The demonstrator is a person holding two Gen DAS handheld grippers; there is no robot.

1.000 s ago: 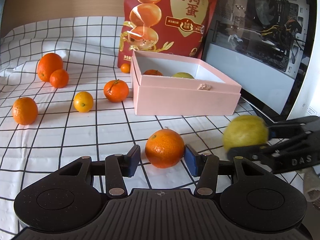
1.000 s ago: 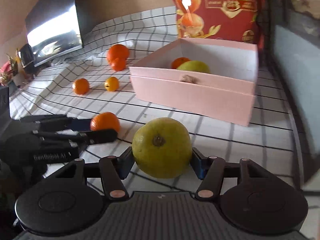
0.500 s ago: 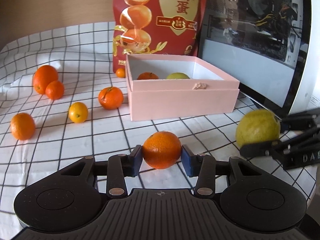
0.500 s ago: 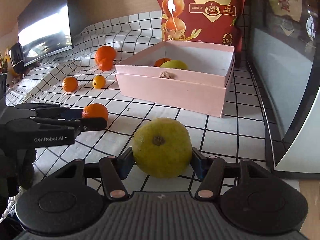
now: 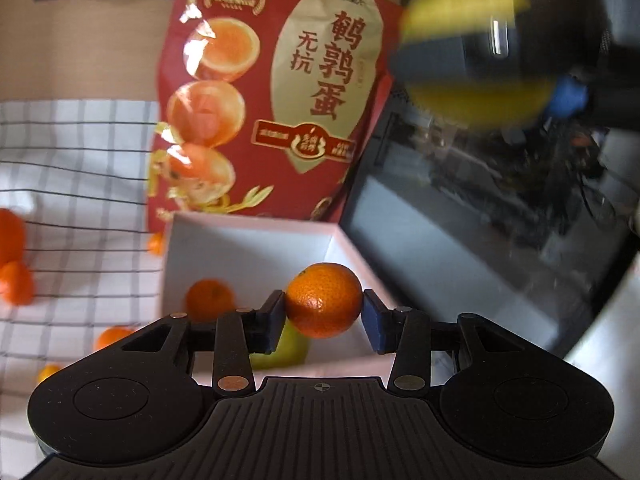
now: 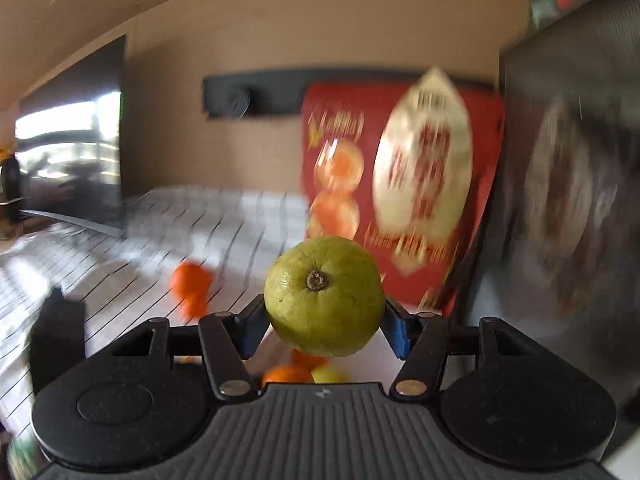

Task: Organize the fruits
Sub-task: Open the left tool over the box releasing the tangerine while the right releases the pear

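Note:
My left gripper (image 5: 323, 315) is shut on an orange mandarin (image 5: 323, 300) and holds it in the air above the pink box (image 5: 256, 248). In the box lie an orange fruit (image 5: 209, 300) and a green fruit (image 5: 292, 350). My right gripper (image 6: 325, 322) is shut on a green citrus fruit (image 6: 324, 296), raised high. It shows blurred in the left wrist view (image 5: 476, 56) at upper right. Below it in the right wrist view are an orange fruit (image 6: 286, 374) and a green one (image 6: 328, 374).
A red snack bag (image 5: 272, 100) stands behind the box. A dark computer case (image 5: 500, 216) is on the right. Several oranges (image 5: 14, 260) lie on the checked cloth (image 5: 72, 160) to the left. A screen (image 6: 68, 160) stands at the far left in the right wrist view.
Both grippers lifted their fruits off the cloth. The left one moved forward over the pink box. The right one rose higher and forward, now blurred by motion.

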